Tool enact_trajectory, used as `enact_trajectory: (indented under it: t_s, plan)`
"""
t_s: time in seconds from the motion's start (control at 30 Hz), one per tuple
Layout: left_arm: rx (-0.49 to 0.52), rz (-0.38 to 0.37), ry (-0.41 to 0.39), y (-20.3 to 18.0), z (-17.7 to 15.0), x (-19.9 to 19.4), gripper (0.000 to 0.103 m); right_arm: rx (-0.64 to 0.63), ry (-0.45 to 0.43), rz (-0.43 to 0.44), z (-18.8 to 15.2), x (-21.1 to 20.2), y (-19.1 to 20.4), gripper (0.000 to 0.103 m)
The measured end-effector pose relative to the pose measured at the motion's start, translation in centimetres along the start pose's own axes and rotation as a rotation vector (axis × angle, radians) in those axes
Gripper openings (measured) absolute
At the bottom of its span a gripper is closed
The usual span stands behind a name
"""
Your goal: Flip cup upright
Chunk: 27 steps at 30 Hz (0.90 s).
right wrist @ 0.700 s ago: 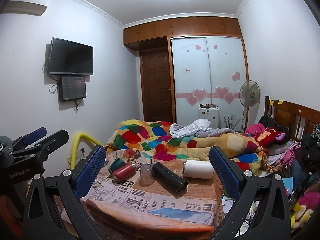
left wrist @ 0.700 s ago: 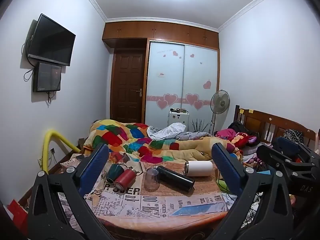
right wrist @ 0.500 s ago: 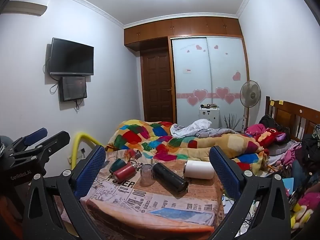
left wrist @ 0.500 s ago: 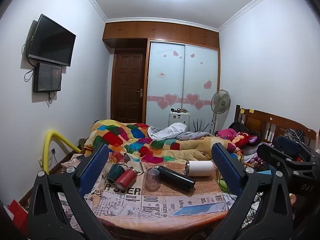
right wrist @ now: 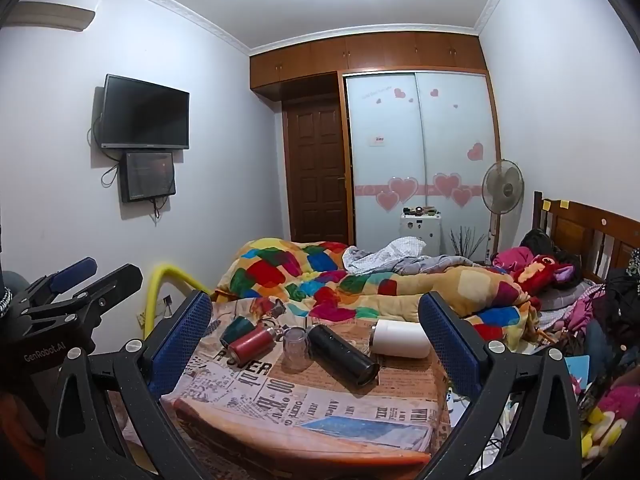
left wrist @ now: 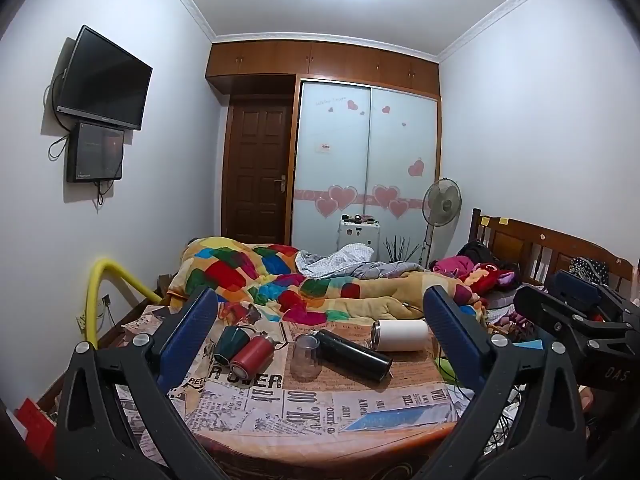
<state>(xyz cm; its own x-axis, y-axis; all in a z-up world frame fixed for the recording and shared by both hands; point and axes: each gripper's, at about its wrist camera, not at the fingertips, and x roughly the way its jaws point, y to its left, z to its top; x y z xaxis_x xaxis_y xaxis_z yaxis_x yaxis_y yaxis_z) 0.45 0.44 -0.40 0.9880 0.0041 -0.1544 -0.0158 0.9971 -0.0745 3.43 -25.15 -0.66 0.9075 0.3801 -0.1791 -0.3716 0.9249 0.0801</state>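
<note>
Several cups lie on a newspaper-covered table (left wrist: 304,408) (right wrist: 304,400). A clear glass (left wrist: 305,356) (right wrist: 296,346) stands upside down at the middle. On their sides lie a black tumbler (left wrist: 354,354) (right wrist: 344,354), a white tumbler (left wrist: 398,335) (right wrist: 400,338), a red bottle (left wrist: 251,356) (right wrist: 251,344) and a dark green cup (left wrist: 229,342) (right wrist: 235,330). My left gripper (left wrist: 320,340) is open and empty, well short of the cups. My right gripper (right wrist: 316,336) is open and empty too. Each gripper shows at the other view's edge, the right gripper (left wrist: 580,320) and the left gripper (right wrist: 68,296).
A bed with a patchwork quilt (left wrist: 320,284) lies right behind the table. A yellow pipe (left wrist: 100,292) stands to the left. Clothes and toys (right wrist: 592,320) pile up on the right. A fan (left wrist: 440,204), wardrobe and door are at the back.
Both views have shifted very slightly; the cups have not moved and both grippers stay open.
</note>
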Motion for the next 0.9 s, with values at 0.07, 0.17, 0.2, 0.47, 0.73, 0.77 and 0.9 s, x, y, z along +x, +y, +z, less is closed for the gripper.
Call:
enact_trajectory:
  t_s: [0.07, 0.17, 0.2, 0.47, 0.73, 0.77, 0.9]
  plan:
    - [0.000, 0.000, -0.001, -0.35, 0.06, -0.41, 0.103, -0.001, 0.001, -0.001, 0.01, 0.02, 0.00, 0.103]
    - [0.000, 0.001, -0.001, -0.26, -0.11, 0.00, 0.103, -0.001, 0.001, -0.001, 0.02, 0.04, -0.02, 0.103]
    - [0.000, 0.001, -0.001, -0.26, -0.11, 0.03, 0.103, 0.000, 0.002, -0.001, 0.02, 0.07, -0.03, 0.103]
    - [0.001, 0.001, 0.000, -0.19, -0.15, 0.02, 0.103, 0.000, 0.003, 0.000, 0.10, 0.18, -0.02, 0.103]
    - [0.005, 0.001, 0.001, -0.13, -0.13, 0.12, 0.103, 0.001, 0.005, -0.001, 0.14, 0.24, -0.01, 0.103]
    - [0.006, 0.000, 0.001, -0.13, -0.11, 0.11, 0.103, 0.001, 0.005, -0.001, 0.14, 0.28, -0.02, 0.103]
    - [0.019, 0.002, -0.002, -0.18, -0.12, 0.27, 0.103, 0.002, 0.006, 0.000, 0.14, 0.31, -0.01, 0.103]
